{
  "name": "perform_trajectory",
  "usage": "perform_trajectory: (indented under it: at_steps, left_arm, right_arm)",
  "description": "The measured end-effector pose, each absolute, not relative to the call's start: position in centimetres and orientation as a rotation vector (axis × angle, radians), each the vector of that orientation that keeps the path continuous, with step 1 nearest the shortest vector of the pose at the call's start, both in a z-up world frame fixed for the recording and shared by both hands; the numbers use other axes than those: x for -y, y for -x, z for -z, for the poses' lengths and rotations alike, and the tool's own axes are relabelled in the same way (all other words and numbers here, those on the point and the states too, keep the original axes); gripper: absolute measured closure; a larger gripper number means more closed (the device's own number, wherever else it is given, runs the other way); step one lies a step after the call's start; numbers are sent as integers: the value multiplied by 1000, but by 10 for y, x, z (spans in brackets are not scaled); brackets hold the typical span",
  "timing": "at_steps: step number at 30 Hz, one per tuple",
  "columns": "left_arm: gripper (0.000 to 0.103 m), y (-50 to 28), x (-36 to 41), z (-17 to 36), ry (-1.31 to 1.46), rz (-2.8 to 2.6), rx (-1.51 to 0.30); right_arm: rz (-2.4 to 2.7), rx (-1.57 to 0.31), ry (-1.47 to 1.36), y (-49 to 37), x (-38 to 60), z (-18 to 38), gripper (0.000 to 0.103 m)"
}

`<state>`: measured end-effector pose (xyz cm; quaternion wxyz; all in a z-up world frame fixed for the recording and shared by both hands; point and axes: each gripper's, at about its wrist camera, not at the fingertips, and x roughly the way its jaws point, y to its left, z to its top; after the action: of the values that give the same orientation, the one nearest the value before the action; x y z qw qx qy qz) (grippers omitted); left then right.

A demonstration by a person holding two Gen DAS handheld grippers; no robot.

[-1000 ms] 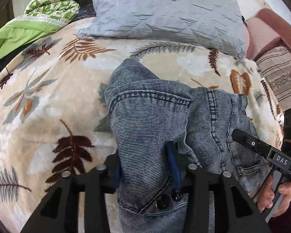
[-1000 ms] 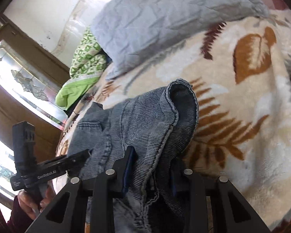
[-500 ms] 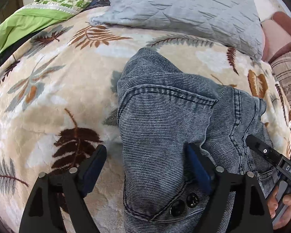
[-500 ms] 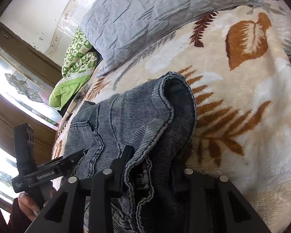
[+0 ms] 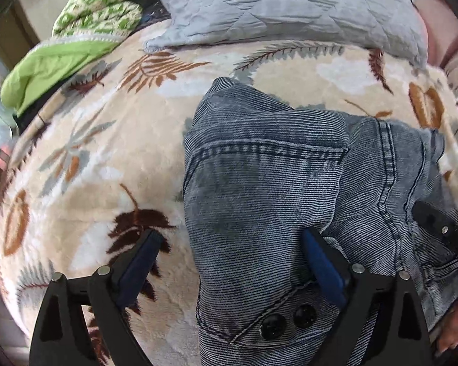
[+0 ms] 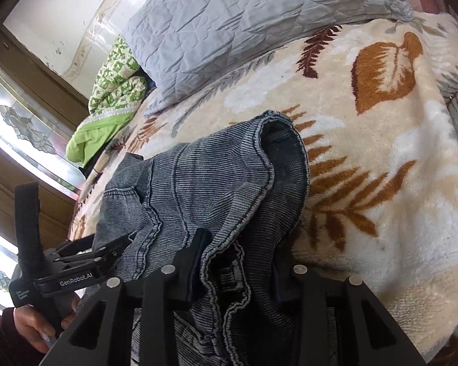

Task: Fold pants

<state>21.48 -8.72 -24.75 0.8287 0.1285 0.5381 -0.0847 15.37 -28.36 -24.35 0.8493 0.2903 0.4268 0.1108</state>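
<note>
Pants [image 5: 259, 189]: grey-blue denim, lying bunched on the leaf-print blanket [image 5: 85, 158], near edge of the bed, right under both tools.

My left gripper [image 5: 229, 250] stands wide apart, nothing between the pads; the denim runs up through the gap, and the right-hand pad looks to touch it. My right gripper [image 6: 238, 253] is clamped on a thick wad of cloth, hemmed edge [image 6: 216, 262] included, as far as I can see.

Progress, my reading: cloth is doubled over at least once, with a pocket panel [image 5: 265, 152] on top and two dark buttons [image 5: 287, 320] at the near end. Not a tidy fold yet. A leg opening [image 6: 284, 152] gapes on the right side, layers sit skewed and lumpy. Left to do: square up the layers, flatten, probably one more fold.

Room: open blanket to the left of the pants and on the far side up to the grey quilted pillow [image 5: 290, 3]. Green bedding [image 5: 85, 30] far left, well apart. To the right, more free blanket in the right wrist view. Near side is tight: the two tools sit close, so I judge crossing them is the main risk.
</note>
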Motion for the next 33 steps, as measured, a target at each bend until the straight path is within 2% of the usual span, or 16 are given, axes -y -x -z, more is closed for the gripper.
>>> perform_trajectory:
  at_steps: [6,33]
  left_arm:
    - [3,-216,85,249,-279,164,-1140]
    - [3,-207,93,245,-343,144,-1066]
  right_arm:
    - [-236,-934,-596,-160,282,243,64]
    - [-248,-967,-592,-167,283,244,63]
